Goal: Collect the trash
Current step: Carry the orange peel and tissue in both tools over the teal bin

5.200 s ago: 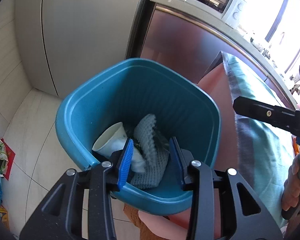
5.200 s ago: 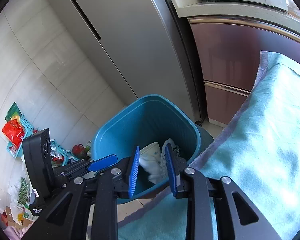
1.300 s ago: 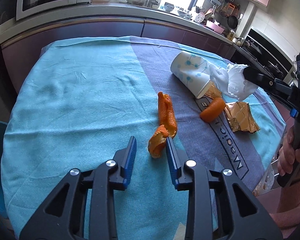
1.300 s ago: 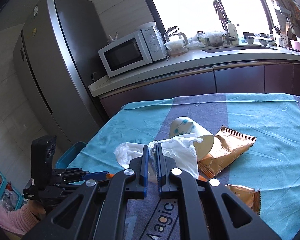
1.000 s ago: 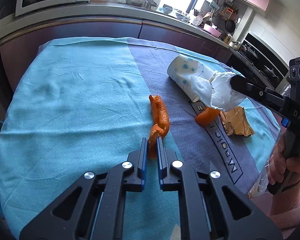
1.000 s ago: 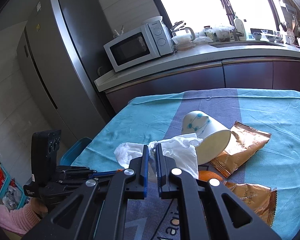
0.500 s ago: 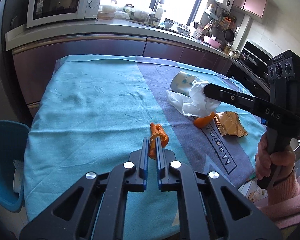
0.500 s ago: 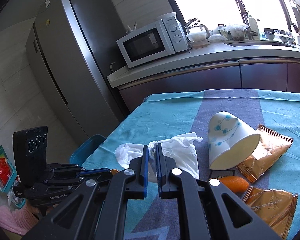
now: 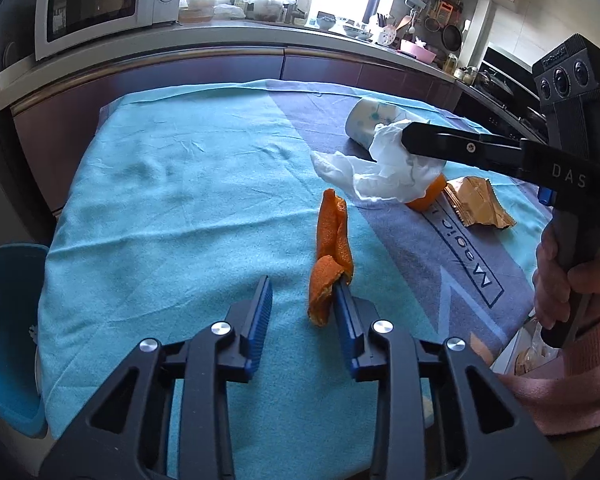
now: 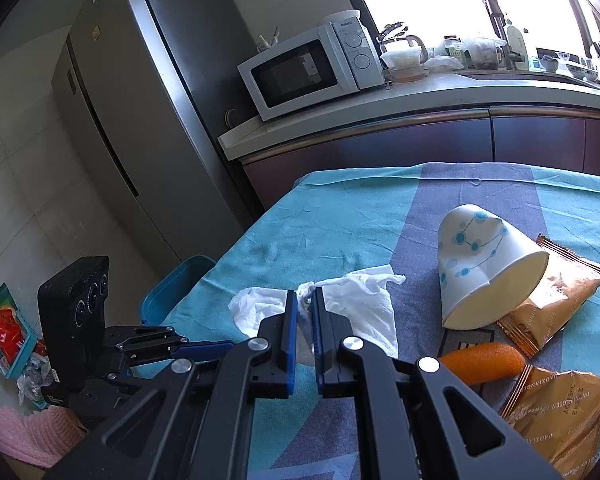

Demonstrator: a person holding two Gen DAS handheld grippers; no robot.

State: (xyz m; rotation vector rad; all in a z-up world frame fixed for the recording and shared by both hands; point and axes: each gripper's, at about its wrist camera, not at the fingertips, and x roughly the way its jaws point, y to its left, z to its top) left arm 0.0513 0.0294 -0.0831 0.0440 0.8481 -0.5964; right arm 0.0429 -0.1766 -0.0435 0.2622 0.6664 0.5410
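Observation:
My left gripper [image 9: 302, 300] is open. A long orange peel [image 9: 330, 248] lies on the teal tablecloth [image 9: 172, 200], its near end against the right finger. My right gripper [image 10: 305, 304] is shut on a crumpled white tissue [image 10: 356, 300], held above the cloth; the tissue also shows in the left wrist view [image 9: 384, 168]. A tipped paper cup [image 10: 480, 264], another orange piece [image 10: 484, 362] and two golden snack wrappers [image 10: 556, 300] lie on the table. The blue trash bin [image 9: 8, 332] stands on the floor at the table's left edge.
A fridge [image 10: 140, 120] stands at the left. A counter with a microwave [image 10: 308, 70] runs behind the table. Snack clutter [image 10: 8, 332] lies on the floor at far left.
My left gripper has opened and let go of the orange peel, which now rests on the cloth. My right gripper has kept hold of the tissue and drifted toward the table's left side.

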